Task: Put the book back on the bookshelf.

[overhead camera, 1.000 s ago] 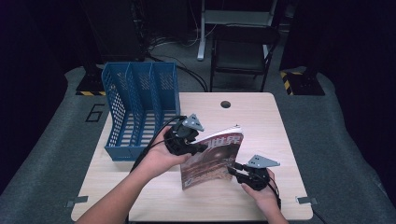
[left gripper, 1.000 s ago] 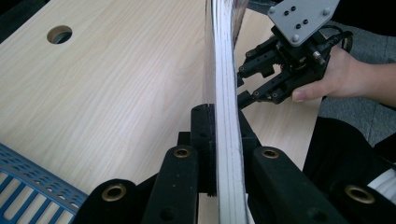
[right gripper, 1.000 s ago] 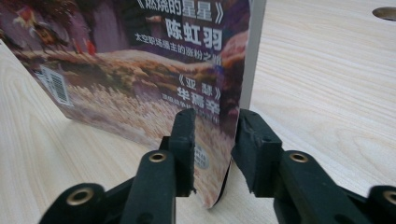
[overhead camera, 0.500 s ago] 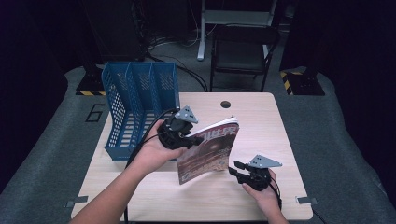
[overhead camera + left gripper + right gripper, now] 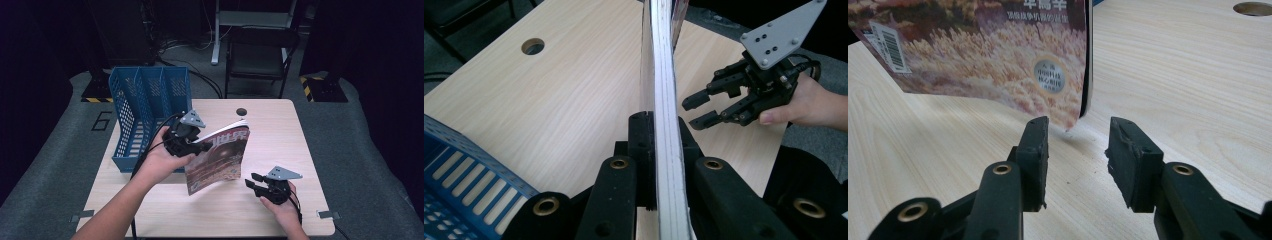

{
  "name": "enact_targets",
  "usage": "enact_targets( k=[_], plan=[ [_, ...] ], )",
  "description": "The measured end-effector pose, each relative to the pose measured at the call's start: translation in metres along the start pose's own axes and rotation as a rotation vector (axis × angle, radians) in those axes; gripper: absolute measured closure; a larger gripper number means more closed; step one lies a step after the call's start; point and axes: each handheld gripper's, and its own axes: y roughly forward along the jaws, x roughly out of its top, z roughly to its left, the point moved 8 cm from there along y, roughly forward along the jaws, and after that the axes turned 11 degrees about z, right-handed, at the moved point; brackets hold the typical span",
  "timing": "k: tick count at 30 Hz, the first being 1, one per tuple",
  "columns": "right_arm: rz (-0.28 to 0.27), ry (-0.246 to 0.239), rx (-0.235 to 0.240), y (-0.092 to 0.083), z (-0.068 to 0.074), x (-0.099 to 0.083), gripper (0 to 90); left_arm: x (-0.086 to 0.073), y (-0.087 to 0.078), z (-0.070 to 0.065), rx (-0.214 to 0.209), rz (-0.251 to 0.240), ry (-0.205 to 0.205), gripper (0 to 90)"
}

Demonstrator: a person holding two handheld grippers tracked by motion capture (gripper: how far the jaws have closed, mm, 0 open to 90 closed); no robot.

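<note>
Two grippers work here. From the high view, my left gripper (image 5: 196, 145) holds a magazine (image 5: 220, 157) upright, its lower edge near the surface (image 5: 280, 125), beside the blue file rack (image 5: 145, 115). From the left gripper view, my jaws clamp the magazine's edge firmly. From the right gripper view, my right gripper (image 5: 1077, 150) has just opened, empty, near the magazine's corner. I should keep the magazine vertical and slide it straight into a slot.
</note>
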Motion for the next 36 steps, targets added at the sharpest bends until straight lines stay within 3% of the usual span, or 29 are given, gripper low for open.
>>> enact_targets(
  k=[18, 36],
  plan=[
    [0.012, -0.003, -0.002, 0.001, -0.003, -0.002, 59.5, -0.002, -0.012, 0.017, 0.017, -0.033, -0.044, 84.4],
    [0.002, 0.019, -0.012, 0.000, -0.004, -0.002, 57.2, 0.018, -0.043, 0.021, 0.019, -0.065, -0.068, 84.4]
  ],
)
